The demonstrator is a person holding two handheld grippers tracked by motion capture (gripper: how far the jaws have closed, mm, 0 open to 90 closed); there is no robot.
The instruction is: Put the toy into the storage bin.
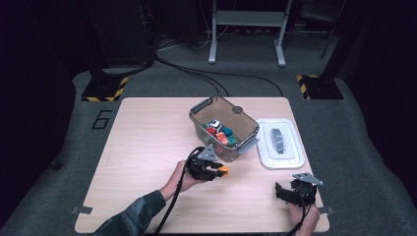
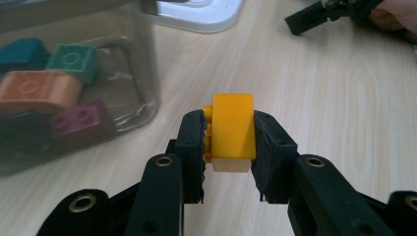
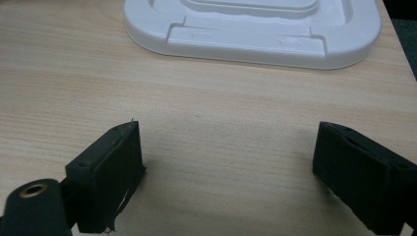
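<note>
The left gripper (image 1: 216,169) is clamped on a yellow brick (image 2: 232,132) — in the left gripper view its two black pads press the brick's flat sides, and the brick stands upright between them, clear of the table (image 1: 147,147). From there the clear plastic bin (image 1: 223,127) lies just to the far right in the high view, its near wall almost beside the jaws; other bricks in orange, green, teal and magenta already sit inside. So the coming move turns, I judge, on a short lift up and over that near rim, then a release above the pile. The right gripper (image 1: 287,192) rests at the near right edge of the table with its jaws spread wide and nothing between them. It is well apart from the bin, with the white lid (image 1: 280,142) lying flat just beyond it.
</note>
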